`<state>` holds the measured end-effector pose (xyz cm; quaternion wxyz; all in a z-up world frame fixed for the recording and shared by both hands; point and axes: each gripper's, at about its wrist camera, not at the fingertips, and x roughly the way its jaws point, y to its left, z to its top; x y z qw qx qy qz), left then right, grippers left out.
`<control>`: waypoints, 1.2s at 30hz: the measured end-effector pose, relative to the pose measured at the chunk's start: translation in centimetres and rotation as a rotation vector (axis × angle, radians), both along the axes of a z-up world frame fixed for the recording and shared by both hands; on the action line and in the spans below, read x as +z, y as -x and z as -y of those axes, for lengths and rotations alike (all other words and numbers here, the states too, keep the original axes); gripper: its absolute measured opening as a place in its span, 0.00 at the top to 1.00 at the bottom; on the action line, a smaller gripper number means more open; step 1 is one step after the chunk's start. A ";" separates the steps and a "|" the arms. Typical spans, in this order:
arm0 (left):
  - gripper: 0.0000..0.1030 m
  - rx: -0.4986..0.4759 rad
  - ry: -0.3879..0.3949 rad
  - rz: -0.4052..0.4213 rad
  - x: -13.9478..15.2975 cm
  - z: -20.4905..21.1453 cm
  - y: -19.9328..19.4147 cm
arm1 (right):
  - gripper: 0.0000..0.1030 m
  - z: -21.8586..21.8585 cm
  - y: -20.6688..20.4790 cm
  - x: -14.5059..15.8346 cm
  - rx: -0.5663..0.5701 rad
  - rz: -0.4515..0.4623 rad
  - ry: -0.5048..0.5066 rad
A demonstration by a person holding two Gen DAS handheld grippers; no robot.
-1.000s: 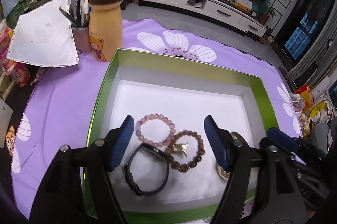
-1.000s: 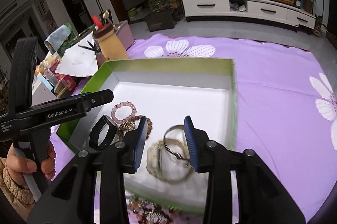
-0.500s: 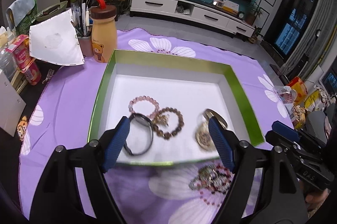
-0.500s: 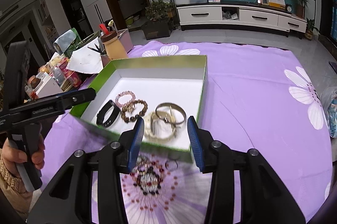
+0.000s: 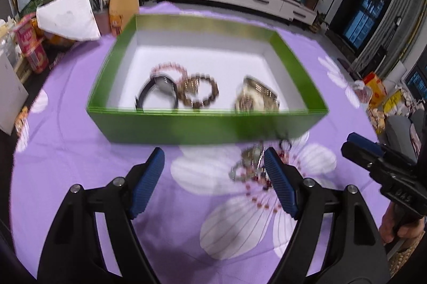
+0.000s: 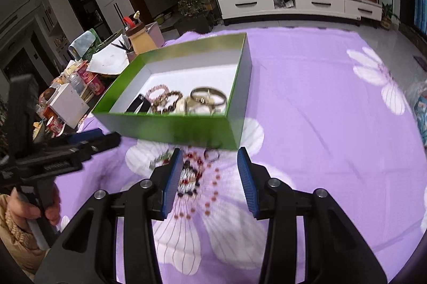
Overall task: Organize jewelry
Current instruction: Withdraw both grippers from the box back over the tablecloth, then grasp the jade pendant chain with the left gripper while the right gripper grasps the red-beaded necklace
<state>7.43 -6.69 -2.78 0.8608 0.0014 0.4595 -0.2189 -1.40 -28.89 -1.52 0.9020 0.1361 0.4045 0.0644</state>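
A green box (image 5: pixel 202 126) with a white inside stands on the purple flowered cloth. In it lie a pink bead bracelet (image 5: pixel 168 67), a black band (image 5: pixel 156 94), a brown bead bracelet (image 5: pixel 201 94) and gold bangles (image 5: pixel 257 97). A loose heap of bead jewelry (image 5: pixel 250 169) lies on the cloth just in front of the box. My left gripper (image 5: pixel 213 153) hovers open over the cloth, left of that heap. My right gripper (image 6: pixel 209 153) is open above the heap (image 6: pixel 189 177), with a small ring (image 6: pixel 212 154) just beyond its tips. Neither holds anything.
A yellow bottle (image 5: pixel 124 3), a pen cup and a white paper (image 5: pixel 69 14) stand behind the box's far left corner. Snack boxes (image 5: pixel 29 49) crowd the left table edge. Bags lie past the right edge (image 5: pixel 376 94). A hand (image 6: pixel 29 214) grips the left tool.
Both grippers have drawn back from over the box to the cloth in front of it. The loose heap of jewelry has come into view beneath them. The left jaws stand slightly wider.
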 end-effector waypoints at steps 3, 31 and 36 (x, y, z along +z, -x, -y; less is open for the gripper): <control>0.31 -0.019 -0.017 -0.017 -1.8 1.0 0.4 | 0.58 -0.4 0.7 -1.0 0.017 -0.009 -0.033; 0.86 -0.136 0.084 -0.050 -4.1 4.1 -1.9 | 0.58 -0.4 -0.1 -2.7 0.039 -0.034 -0.070; 0.86 -0.109 0.129 0.005 -1.4 2.1 -0.9 | 0.58 -1.8 -0.3 -2.5 0.083 -0.032 -0.048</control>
